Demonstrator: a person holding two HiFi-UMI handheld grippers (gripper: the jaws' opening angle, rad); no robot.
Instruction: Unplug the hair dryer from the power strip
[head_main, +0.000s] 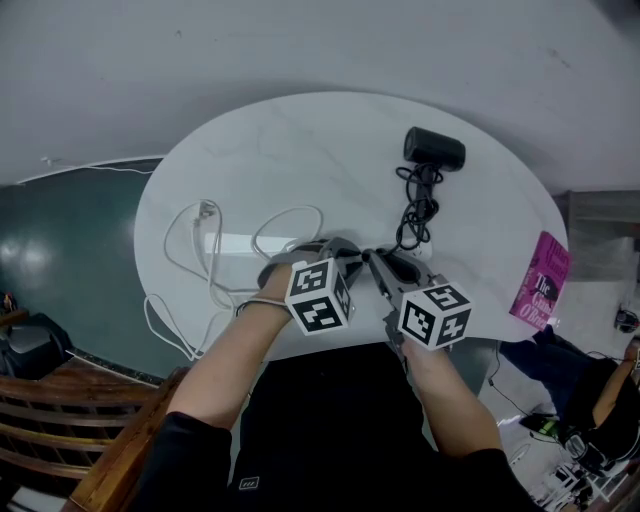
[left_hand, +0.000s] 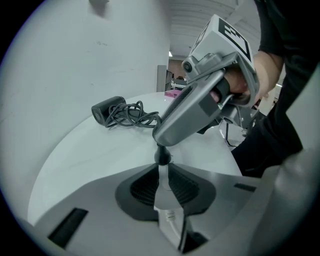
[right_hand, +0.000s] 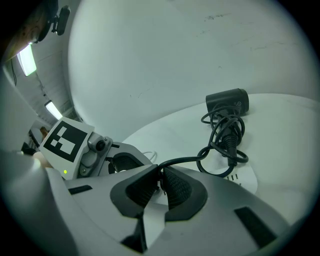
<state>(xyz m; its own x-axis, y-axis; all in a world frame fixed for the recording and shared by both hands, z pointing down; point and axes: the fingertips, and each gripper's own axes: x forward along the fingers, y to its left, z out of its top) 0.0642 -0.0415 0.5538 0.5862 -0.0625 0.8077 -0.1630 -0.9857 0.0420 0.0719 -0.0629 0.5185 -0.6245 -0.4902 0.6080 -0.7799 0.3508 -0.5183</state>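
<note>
Jaws on one power strip (left_hand: 161, 189), one plug (left_hand: 162, 157)

White oval surface (head_main: 250, 140) against pale wall (head_main: 300, 40); teal floor (head_main: 60, 250) left; wooden chair (head_main: 70, 420) lower left.

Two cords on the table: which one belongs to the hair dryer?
The black cord, bunched beside the black hair dryer and running into the right gripper's shut jaws. The white cord lies in loose loops, away from the dryer.
</note>
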